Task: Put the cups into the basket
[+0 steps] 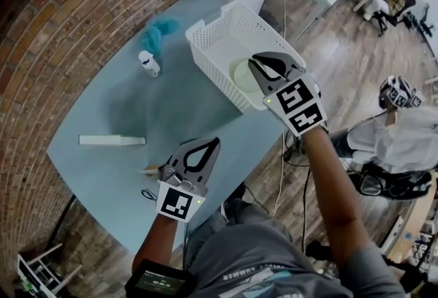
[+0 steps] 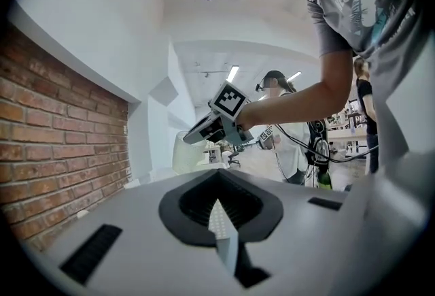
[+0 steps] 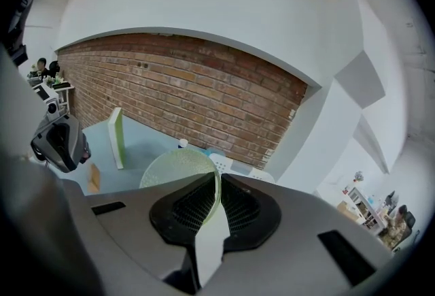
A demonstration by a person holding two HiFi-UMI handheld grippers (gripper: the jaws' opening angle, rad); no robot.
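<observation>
The right gripper has its jaws nearly together, pinching the thin wall of a pale green cup at the rim. The cup hangs on its side inside the white basket, low among the walls; whether it touches the bottom cannot be told. The left gripper has its jaws together with nothing between them, and it hovers over the near part of the blue table, well apart from the basket.

The main risk is the grip itself. Only a narrow strip of rim is pinched, so the cup could swivel or slip out if the gripper is jolted. If the jaws let go while the cup is off the bottom, it may bounce or roll against a wall. The basket looks light and stands close to the table's edge, so a jaw catching its wall on the way out could drag it
</observation>
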